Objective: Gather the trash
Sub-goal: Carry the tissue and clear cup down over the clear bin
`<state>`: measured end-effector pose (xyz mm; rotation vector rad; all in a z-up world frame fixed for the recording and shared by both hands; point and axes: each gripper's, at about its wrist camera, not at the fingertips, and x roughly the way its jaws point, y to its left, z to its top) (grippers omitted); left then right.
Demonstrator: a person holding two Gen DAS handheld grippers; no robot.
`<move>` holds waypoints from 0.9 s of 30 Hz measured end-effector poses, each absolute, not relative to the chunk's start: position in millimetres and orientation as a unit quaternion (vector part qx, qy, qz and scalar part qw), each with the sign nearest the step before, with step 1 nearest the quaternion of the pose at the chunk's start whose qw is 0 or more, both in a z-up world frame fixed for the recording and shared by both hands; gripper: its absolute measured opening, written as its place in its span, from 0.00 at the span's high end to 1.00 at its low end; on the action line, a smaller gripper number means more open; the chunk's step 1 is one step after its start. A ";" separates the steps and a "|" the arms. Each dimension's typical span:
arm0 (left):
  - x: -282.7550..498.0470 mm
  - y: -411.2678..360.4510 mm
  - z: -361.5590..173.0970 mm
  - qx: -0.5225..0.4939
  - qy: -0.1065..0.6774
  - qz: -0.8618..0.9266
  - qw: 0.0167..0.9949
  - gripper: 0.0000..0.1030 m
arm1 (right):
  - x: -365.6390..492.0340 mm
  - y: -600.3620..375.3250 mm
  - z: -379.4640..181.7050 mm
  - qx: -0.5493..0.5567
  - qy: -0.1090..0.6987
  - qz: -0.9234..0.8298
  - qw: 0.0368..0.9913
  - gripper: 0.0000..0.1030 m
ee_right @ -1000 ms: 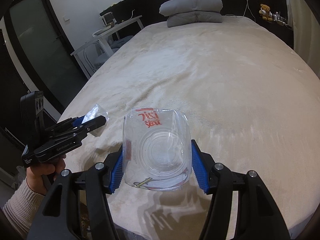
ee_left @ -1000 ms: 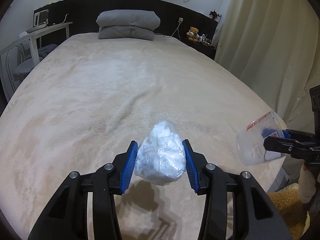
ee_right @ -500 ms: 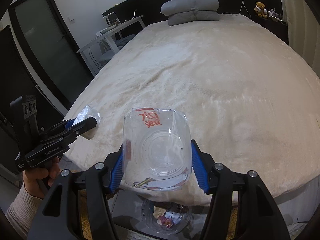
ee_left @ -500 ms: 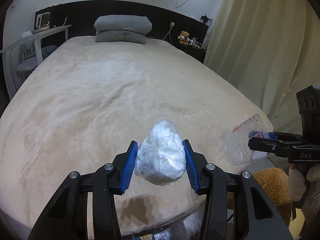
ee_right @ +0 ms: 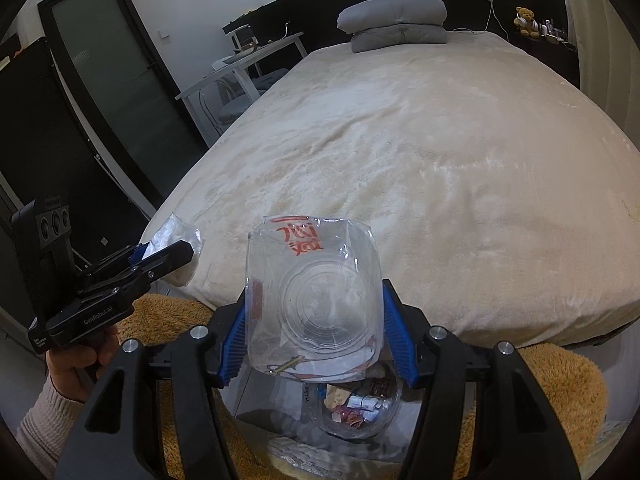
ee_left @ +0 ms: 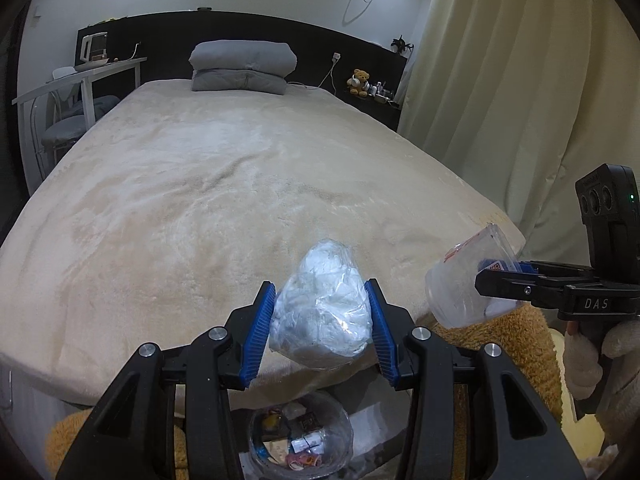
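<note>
Fingers of left gripper [ee_left: 320,326] clamp crumpled plastic bag of tissue [ee_left: 320,316]; right gripper [ee_right: 314,336] fingers squeeze clear plastic cup [ee_right: 314,300]. Both hang past foot of bed [ee_left: 200,200], above clear trash bin [ee_left: 300,436] on floor. Advice: centre each over bin mouth before release, drop low, one at a time.

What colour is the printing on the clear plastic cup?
Red lettering on the crushed clear plastic cup, clearest in the right wrist view.

The clear bin [ee_left: 300,440] on the floor is partly hidden behind the left hand-held gripper [ee_left: 322,320] and cut off by the bottom edge. Its scraps are too small to identify. Small items beside the teddy bear [ee_right: 527,21] are too small to tell.
</note>
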<state>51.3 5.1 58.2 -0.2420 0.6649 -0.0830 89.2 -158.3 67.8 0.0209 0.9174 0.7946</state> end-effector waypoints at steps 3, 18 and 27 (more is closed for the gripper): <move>39.4 1.3 49.4 -0.123 0.334 -0.040 0.934 0.57 | 80.0 -160.6 58.7 0.010 0.440 0.375 0.816 0.43; 41.7 2.2 -53.8 -0.195 0.436 -0.031 0.878 0.57 | 89.5 -143.9 -34.7 0.004 0.542 0.366 0.757 0.43; 62.4 -2.4 -134.0 -0.235 0.538 -0.037 0.809 0.57 | 107.3 -129.5 -111.8 0.002 0.626 0.350 0.697 0.43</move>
